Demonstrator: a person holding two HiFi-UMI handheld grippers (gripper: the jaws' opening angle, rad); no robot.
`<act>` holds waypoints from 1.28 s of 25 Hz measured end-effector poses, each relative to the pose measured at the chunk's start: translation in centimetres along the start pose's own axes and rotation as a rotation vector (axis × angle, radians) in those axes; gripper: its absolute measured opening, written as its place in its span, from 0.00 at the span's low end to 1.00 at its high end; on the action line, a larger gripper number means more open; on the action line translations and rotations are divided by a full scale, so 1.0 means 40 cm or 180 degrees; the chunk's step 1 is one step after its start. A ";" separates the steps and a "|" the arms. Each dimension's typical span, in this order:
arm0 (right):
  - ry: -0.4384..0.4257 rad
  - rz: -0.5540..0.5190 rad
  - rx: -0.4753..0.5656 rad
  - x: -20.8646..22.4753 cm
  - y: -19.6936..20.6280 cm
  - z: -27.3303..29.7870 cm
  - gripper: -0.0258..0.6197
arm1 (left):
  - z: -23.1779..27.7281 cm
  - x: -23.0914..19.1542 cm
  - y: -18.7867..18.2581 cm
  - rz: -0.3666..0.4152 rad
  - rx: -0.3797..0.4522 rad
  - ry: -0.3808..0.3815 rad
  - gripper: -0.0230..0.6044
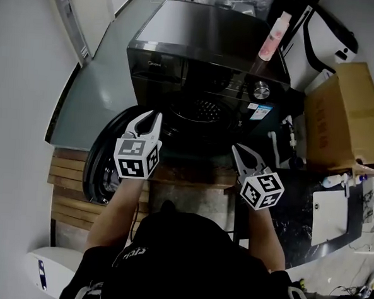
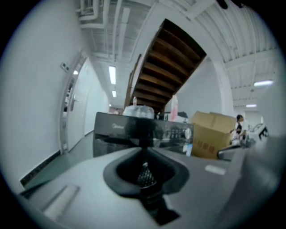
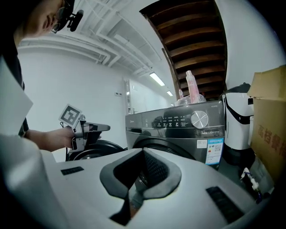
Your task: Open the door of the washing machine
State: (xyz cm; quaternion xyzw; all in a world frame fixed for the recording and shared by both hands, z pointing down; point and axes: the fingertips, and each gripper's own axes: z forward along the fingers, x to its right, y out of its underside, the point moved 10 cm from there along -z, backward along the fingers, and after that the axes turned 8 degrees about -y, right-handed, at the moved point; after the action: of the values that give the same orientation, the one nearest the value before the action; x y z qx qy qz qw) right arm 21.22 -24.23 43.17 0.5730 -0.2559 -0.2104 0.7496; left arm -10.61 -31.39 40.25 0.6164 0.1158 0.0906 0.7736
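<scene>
The dark washing machine stands ahead of me with its round door swung wide open to the left, so the drum opening is bare. My left gripper hovers between the door and the drum opening, jaws together and empty. My right gripper is held in front of the machine's lower right, shut on nothing. In the right gripper view the machine, its open door and the left gripper all show. The left gripper view faces the machine's control panel.
A pink bottle stands on the machine's top. A cardboard box and a white appliance are to the right, with cables and a white tray on the floor. I am over a wooden slatted platform.
</scene>
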 end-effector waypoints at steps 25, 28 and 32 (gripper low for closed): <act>0.0251 -0.0090 0.0246 0.143 -0.174 0.069 0.03 | 0.115 -0.023 -0.062 -0.0035 0.0065 0.0317 0.05; 0.0206 -0.0174 0.0275 0.165 -0.202 0.061 0.03 | 0.134 -0.006 -0.090 -0.0016 0.0085 0.0346 0.05; 0.0191 -0.0238 0.0413 0.193 -0.241 0.052 0.03 | 0.166 0.013 -0.127 -0.0008 0.0138 0.0329 0.05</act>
State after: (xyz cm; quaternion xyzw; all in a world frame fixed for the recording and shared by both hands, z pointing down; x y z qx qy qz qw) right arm 25.73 -32.95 35.41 0.6355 -0.2248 -0.2040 0.7099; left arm -8.19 -38.57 36.69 0.6274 0.1582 0.1188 0.7531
